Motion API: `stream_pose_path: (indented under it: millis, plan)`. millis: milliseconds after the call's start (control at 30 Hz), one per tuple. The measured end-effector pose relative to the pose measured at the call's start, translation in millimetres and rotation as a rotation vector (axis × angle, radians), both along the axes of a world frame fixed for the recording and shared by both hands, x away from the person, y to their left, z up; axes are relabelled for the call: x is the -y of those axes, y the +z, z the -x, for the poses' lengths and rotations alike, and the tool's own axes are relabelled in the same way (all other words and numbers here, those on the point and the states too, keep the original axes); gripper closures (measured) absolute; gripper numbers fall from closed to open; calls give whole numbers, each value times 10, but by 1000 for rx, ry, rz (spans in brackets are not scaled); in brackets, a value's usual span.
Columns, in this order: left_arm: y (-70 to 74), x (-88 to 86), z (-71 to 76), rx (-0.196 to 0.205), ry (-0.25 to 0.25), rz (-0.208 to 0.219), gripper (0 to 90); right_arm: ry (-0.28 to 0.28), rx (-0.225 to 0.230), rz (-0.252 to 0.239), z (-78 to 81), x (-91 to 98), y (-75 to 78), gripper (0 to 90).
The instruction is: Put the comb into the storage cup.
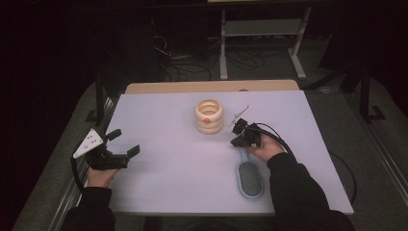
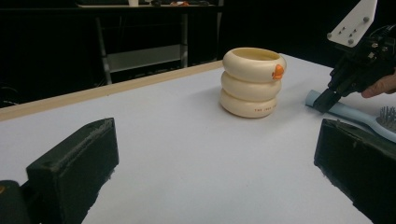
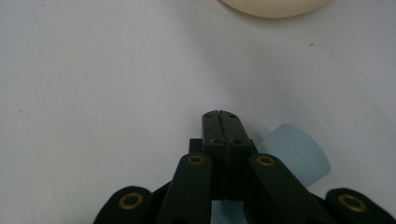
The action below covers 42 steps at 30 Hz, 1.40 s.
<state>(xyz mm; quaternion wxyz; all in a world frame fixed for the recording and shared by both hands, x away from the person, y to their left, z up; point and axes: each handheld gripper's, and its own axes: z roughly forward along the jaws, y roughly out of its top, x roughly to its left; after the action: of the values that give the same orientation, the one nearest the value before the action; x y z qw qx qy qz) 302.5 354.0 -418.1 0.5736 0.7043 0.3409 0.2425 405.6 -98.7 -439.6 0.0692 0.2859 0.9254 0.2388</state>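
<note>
The right gripper (image 1: 239, 139), jaws pressed together empty, hovers over the blue hairbrush (image 1: 249, 176) handle near the table's (image 1: 159, 120) right half, probably lining up a grasp; the left gripper (image 1: 126, 142) waits wide open, empty.

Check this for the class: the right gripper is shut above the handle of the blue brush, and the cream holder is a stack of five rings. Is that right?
Not quite. The cream holder is a stack of three rings, not five; the left gripper view shows it best. The rest stands: the right gripper is shut above the handle of the blue brush.
</note>
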Motion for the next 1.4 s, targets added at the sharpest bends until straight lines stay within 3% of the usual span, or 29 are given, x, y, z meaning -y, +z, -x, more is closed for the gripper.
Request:
stream_pose_path:
  millis: [200,633,1400]
  plan:
    - [2,-11,0,0,5,6,0,-25,19,7,-4,134,6,889]
    - [-11,0,-14,-15,-1,-5,0,-130,16,-3,15,573,-2,884]
    - [-10,-25,-13,-17,25,-3,0,-175,0,12,136,1026,-25,889]
